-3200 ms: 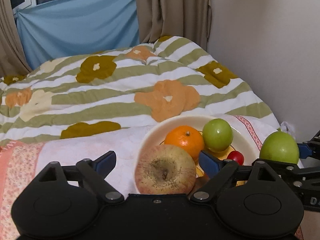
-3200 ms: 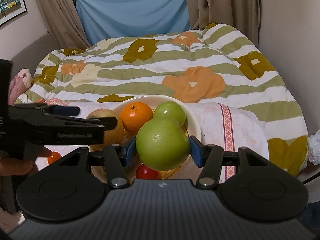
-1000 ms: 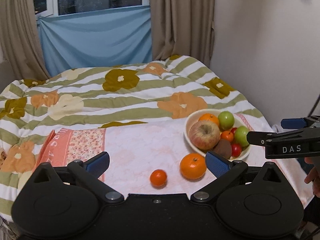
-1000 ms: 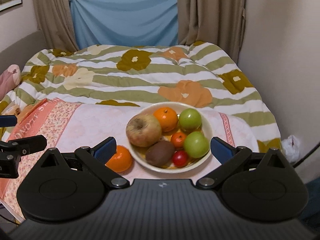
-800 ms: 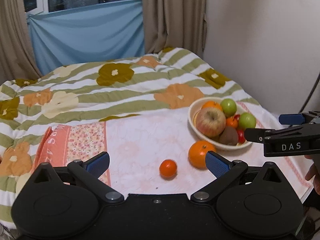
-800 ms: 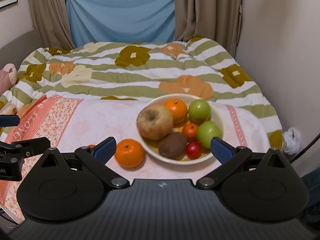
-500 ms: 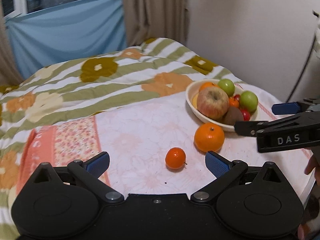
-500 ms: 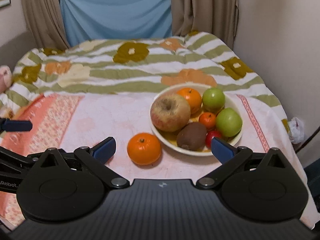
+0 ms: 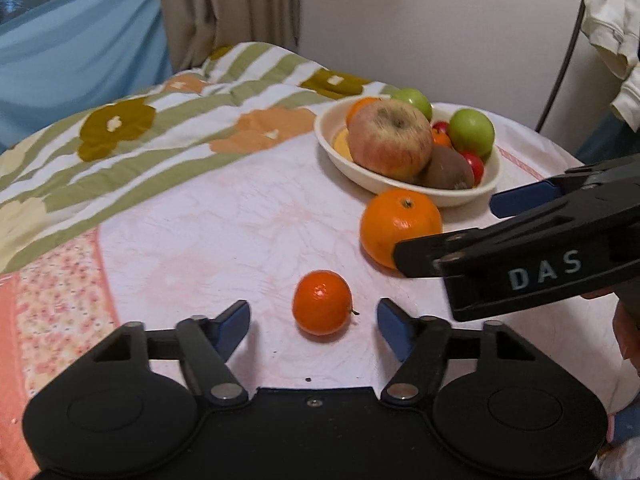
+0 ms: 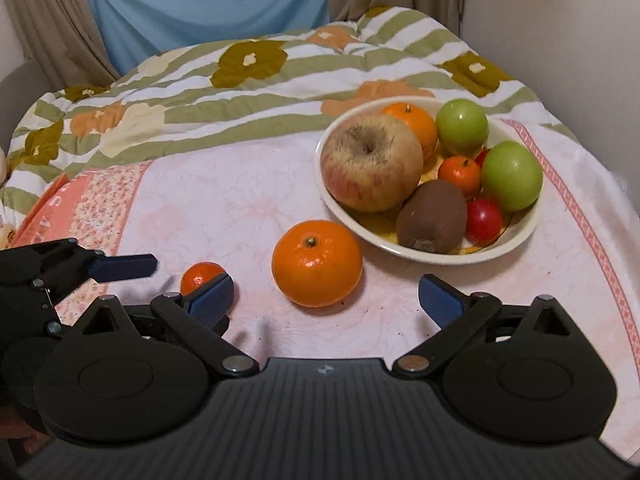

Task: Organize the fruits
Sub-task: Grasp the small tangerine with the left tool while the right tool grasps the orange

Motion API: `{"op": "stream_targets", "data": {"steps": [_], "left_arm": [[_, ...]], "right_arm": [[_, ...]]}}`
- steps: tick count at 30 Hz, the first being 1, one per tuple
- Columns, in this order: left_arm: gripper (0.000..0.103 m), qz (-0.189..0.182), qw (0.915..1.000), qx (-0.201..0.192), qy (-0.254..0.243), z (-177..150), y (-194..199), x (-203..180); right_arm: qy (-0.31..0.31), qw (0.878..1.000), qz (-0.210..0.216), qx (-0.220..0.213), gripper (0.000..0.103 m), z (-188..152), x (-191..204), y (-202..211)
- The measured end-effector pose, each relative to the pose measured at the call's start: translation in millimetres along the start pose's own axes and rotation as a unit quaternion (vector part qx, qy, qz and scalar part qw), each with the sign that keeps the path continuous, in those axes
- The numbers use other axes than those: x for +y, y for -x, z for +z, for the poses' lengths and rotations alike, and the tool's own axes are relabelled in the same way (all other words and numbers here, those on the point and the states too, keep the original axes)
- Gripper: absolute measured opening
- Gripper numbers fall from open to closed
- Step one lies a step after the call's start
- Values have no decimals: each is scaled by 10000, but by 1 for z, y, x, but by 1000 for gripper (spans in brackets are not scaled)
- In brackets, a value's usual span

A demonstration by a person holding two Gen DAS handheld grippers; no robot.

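**Orange fruit left on the cloth, the rest held in the bowl**

Orange is the colour of the two fruits seen outside the cream bowl (image 10: 516, 236). A large orange (image 10: 317, 263) is set on the pale pink floral cloth (image 10: 224, 208), just beside the bowl's rim at about 8 o'clock from it. A small mandarin (image 9: 322, 303) is placed apart from the large orange, at about 8 o'clock from it in the left wrist view.

The left gripper (image 9: 313, 326) is held with its blue-padded fingers spread wide; the small mandarin is framed between the fingertips, at 12 o'clock from the gripper body, with a gap on either side and no contact. The right gripper (image 10: 323, 294) is likewise spread apart, nothing being pinched; the large orange is seen at 12 o'clock just beyond its fingertips, and the small mandarin is partly hidden behind its left finger pad (image 10: 210, 294).

Inside the bowl are gathered a big red-yellow apple (image 10: 372, 168), a brown kiwi (image 10: 434, 214), two green apples (image 10: 462, 126), an orange at the back (image 10: 416, 122), a small mandarin-like fruit and a small red fruit (image 10: 484, 220). A striped flowered quilt (image 10: 248, 76) is spread behind the cloth, at 12 o'clock.
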State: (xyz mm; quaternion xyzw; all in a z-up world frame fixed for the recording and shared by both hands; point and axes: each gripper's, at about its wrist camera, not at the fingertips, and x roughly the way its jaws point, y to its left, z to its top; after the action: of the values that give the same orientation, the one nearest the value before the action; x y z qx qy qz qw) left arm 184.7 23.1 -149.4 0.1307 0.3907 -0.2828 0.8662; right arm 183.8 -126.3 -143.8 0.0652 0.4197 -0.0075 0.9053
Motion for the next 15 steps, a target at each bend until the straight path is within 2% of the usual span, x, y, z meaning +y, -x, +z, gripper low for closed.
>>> {"op": "stream_targets", "data": {"steps": [7, 10, 15], "left_arm": [[55, -107, 9999, 70, -49, 0, -15, 0], [42, -158, 9999, 28, -61, 0, -16, 1], [39, -168, 9998, -4, -109, 1, -16, 1]], "right_arm": [[-33, 9999, -92, 63, 103, -3, 3, -12], [-34, 9999, -108, 61, 103, -3, 4, -12], [-58, 9999, -111, 85, 103, -3, 4, -14]]}}
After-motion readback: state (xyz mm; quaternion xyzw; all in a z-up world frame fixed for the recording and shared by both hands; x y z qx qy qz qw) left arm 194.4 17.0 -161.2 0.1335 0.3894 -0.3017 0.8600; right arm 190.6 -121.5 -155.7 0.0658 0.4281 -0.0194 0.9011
